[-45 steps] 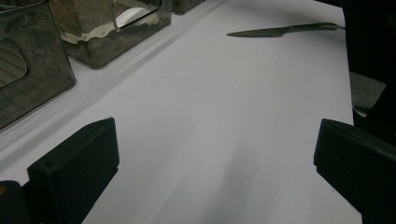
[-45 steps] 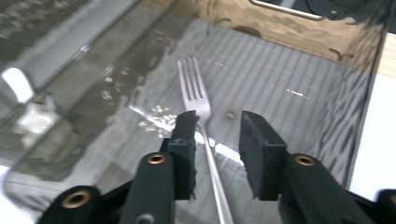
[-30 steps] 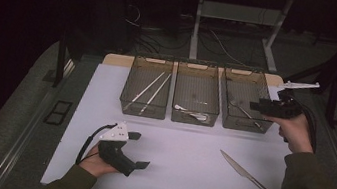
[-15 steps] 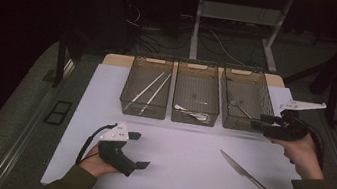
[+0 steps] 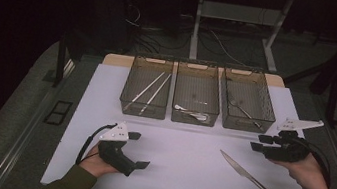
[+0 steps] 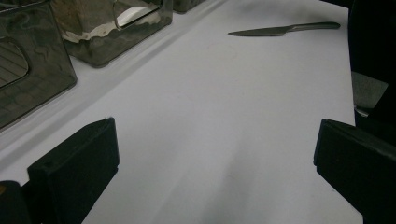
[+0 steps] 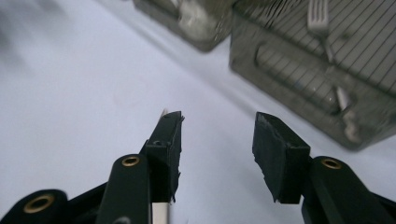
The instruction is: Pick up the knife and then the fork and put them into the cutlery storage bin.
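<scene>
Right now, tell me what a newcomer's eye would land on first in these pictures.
Three wire-mesh bins stand in a row at the far edge of the white mat; one holds chopsticks, another a fork. A table knife lies alone on the mat toward the near right. The right gripper hovers beyond the knife with nothing between its jaws, which have just been closing; the left gripper rests open at near left.

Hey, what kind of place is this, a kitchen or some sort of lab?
Most likely a lab or test bench, not a kitchen: cutlery is sorted into three mesh bins on a white mat, a knife lies loose, and cables and metal frame legs stand behind in the dark.
</scene>
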`<state>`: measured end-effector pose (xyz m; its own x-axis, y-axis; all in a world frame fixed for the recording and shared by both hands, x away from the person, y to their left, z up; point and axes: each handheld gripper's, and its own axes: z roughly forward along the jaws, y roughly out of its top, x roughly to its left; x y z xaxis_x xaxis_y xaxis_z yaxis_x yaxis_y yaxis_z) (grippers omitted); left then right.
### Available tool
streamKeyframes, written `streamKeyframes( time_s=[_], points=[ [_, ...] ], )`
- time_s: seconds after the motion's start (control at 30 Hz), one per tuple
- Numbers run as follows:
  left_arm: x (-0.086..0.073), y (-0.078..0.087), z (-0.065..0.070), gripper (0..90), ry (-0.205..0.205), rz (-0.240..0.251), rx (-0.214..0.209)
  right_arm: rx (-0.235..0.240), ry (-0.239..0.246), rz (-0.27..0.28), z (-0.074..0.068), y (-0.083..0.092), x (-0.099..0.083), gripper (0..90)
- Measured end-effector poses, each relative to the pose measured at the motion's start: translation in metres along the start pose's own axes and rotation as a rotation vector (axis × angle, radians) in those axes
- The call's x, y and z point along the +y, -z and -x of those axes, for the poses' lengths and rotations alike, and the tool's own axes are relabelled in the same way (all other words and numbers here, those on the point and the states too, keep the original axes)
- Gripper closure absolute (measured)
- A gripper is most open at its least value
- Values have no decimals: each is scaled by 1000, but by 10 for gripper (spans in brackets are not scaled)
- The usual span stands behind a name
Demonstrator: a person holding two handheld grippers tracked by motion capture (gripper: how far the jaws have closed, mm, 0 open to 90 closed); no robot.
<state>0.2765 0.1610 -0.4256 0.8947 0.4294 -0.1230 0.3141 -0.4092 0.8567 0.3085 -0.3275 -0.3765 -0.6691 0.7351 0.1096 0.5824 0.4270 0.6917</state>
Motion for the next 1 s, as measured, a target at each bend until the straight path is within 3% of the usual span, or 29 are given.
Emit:
streamKeyframes(
  time_s=[0.23, 0.6, 1.0],
  points=[
    [0, 0, 1, 0, 6, 0, 3, -6, 31, -104, -14, 1, -16, 543],
    [0, 0, 1, 0, 4, -1, 3, 24, 93, -275, -26, -7, -33, 627],
    [0, 0, 1, 0, 0, -4, 2, 26, 139, -402, -33, -15, -45, 708]
  ],
)
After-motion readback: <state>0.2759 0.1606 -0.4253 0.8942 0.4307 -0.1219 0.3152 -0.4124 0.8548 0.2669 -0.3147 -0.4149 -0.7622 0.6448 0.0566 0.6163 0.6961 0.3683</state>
